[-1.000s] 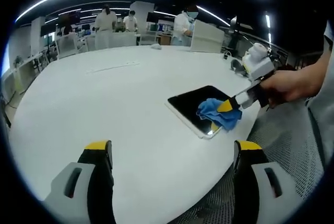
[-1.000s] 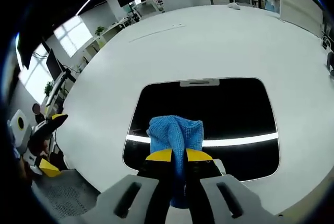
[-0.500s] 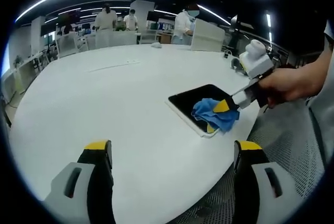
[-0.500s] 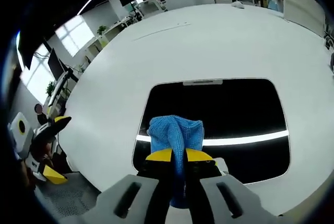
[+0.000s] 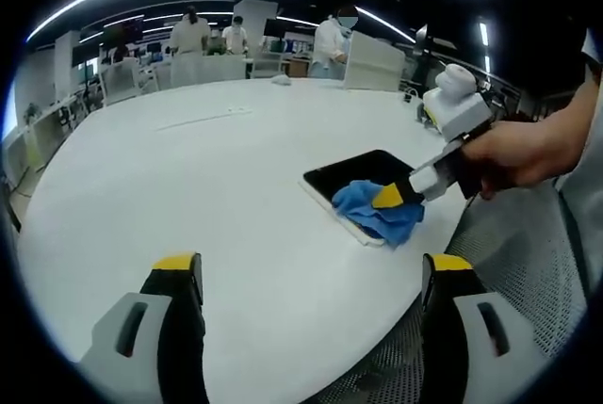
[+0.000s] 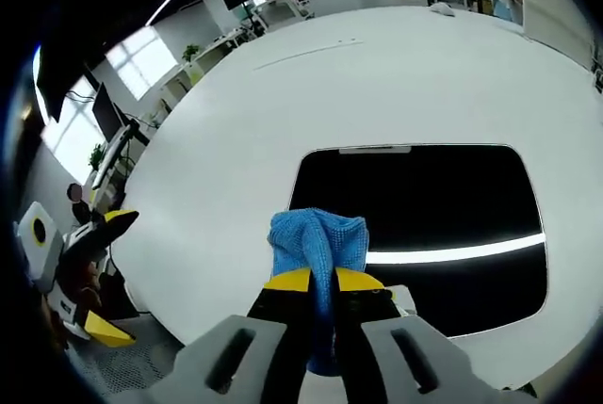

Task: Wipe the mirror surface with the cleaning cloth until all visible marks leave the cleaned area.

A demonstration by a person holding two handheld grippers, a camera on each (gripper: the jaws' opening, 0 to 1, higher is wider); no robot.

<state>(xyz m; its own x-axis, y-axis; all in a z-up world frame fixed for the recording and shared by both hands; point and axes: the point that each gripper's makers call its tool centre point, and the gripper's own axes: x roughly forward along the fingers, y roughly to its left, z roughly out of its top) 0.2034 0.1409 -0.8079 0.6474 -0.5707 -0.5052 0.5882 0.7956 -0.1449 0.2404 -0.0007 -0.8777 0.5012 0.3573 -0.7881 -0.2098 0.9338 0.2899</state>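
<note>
- In the left gripper view, the left claw (image 5: 311, 277) is being held over the near edge of the white bench (image 5: 188, 187), its two yellow-tipped jaws standing wide apart with nothing between them.
- In the right gripper view, the right claw (image 6: 322, 280) is being kept clamped on the blue cleaning cloth (image 6: 317, 237), whose bunched end is sticking out past the yellow tips.
- The cloth is being pressed on the near left corner of the mirror (image 6: 424, 206), overlapping its edge onto the bench (image 6: 283, 93).
- The mirror, a dark rounded rectangle lying flat on the bench, is reflecting a bright ceiling light as a strip across its near half; whether any marks are on it cannot be told.
- In the left gripper view, the right claw (image 5: 388, 197) is being held by a person's hand (image 5: 513, 154) that is reaching in from the right, with the cloth (image 5: 377, 211) resting on the near end of the mirror (image 5: 363, 170).
- The bench around the mirror is lying bare; a small pale item is sitting far across it, too small to be identified.
- Beyond the bench, people (image 5: 334, 41) in light clothes are being seen standing among desks and screens under long ceiling lights.
- In the right gripper view, the left claw (image 6: 99, 277) is being seen at the left edge, beside the bench's rim.
</note>
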